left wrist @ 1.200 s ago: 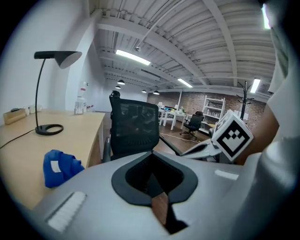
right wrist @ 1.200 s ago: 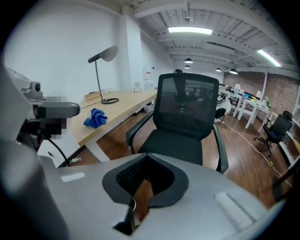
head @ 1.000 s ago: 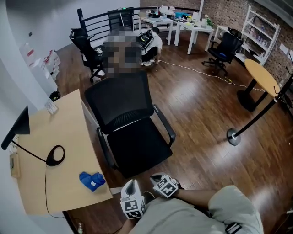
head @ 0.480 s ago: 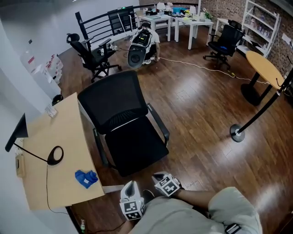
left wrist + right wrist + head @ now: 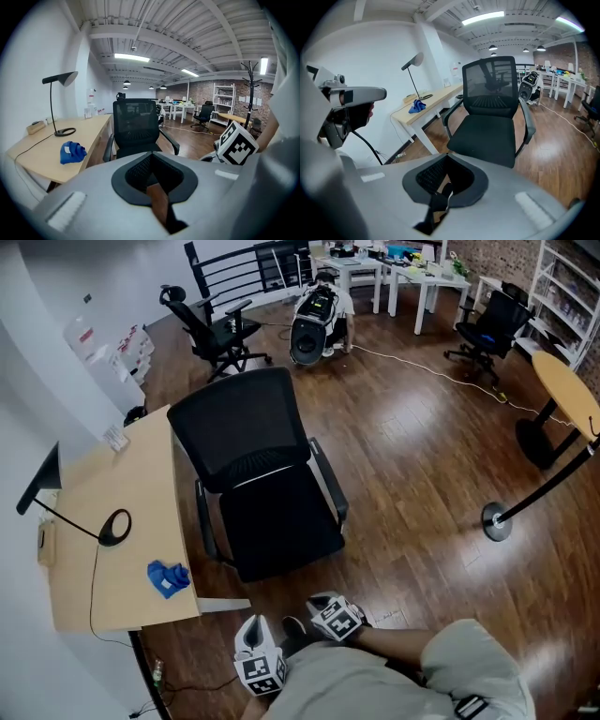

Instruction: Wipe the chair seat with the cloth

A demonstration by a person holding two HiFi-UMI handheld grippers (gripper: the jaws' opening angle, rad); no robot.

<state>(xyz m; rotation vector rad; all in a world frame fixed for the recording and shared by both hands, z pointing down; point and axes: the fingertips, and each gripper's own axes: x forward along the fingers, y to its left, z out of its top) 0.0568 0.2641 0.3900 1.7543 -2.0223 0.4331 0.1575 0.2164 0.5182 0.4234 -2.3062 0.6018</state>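
A black mesh office chair stands on the wood floor, its seat bare. The blue cloth lies crumpled on the tan desk left of the chair. Both grippers are held low by my body, short of the chair: the left gripper near the desk's corner, the right gripper beside it. The left gripper faces the chair back, with the cloth to its left. The right gripper faces the seat. Both sets of jaws are shut and hold nothing.
A black desk lamp with a cable stands on the desk near the cloth. A stanchion base is on the floor to the right. Another office chair, a bag and white tables are farther back.
The head view has shifted, so the cloth and desk sit higher and further left in the picture. The left gripper has drifted slightly down and left; both stay shut and empty.
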